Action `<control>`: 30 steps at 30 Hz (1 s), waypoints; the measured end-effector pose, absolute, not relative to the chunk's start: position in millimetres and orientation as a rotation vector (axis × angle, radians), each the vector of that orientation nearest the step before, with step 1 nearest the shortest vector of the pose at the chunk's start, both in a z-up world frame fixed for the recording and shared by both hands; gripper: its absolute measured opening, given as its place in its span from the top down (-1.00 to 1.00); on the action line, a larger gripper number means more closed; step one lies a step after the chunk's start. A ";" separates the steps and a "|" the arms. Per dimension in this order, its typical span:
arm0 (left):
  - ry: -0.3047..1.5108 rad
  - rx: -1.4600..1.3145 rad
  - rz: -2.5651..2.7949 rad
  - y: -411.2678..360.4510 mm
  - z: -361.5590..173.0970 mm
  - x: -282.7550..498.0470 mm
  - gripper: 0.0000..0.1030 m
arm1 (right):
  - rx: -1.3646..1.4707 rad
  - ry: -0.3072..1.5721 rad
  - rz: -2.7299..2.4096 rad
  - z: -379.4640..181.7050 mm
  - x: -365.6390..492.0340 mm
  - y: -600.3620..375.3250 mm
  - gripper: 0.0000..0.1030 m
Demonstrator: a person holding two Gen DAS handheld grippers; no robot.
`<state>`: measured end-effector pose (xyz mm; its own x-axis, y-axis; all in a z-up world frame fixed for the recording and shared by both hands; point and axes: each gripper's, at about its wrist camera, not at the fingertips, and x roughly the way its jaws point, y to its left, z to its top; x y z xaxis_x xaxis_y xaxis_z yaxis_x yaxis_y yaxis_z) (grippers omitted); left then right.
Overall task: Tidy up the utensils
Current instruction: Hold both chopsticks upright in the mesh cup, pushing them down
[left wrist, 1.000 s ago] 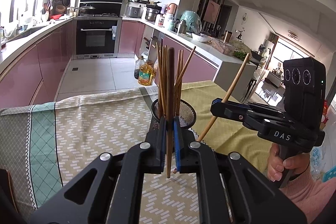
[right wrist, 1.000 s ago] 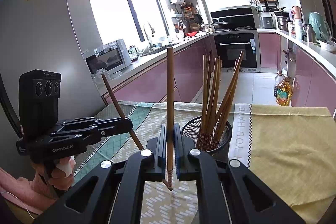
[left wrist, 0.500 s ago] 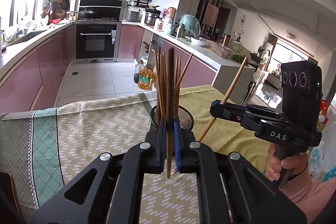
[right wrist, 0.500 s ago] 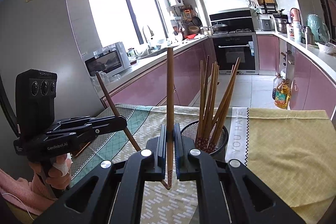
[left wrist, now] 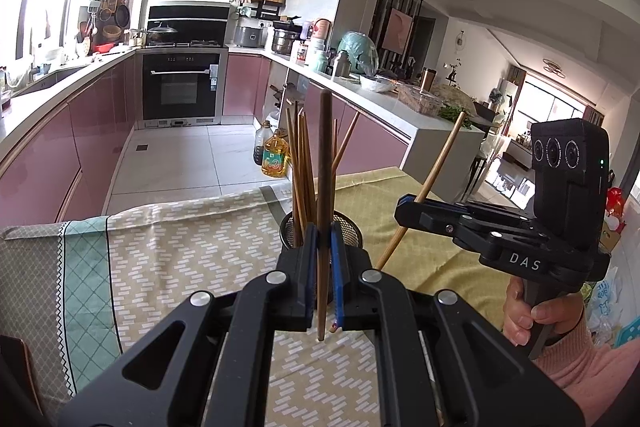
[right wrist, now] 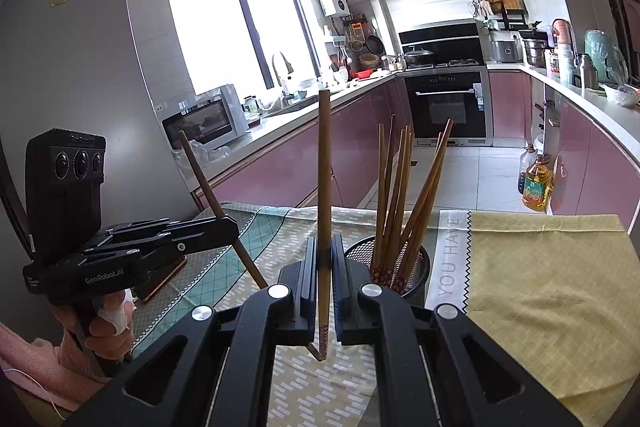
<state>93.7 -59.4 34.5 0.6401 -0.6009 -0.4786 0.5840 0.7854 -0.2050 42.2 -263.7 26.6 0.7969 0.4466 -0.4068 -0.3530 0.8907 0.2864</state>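
Wood chopstick (left wrist: pixel 323 187) clamped in left gripper (left wrist: pixel 323 247), another (right wrist: pixel 324 187) in right gripper (right wrist: pixel 324 255); both near holder (right wrist: pixel 416 263) w/ sticks, tips could snag rim & tip it

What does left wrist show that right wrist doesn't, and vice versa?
Left wrist only: the right tool from outside, shut on a tilted chopstick, and the living room behind it.
Right wrist only: the left tool from outside with its chopstick, the fridge, window and microwave.
Both: the mesh holder of chopsticks, the tablecloth, oven and oil bottle.
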 end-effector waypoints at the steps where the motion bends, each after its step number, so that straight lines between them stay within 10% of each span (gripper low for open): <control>1: 0.557 -0.032 -0.676 -59.1 34.4 93.6 0.86 | 0.201 0.484 0.433 27.3 42.5 -264.0 0.89; 30: 0.488 -0.025 -0.691 -66.0 61.5 93.4 0.86 | 0.172 0.427 0.432 49.9 43.1 -267.9 0.89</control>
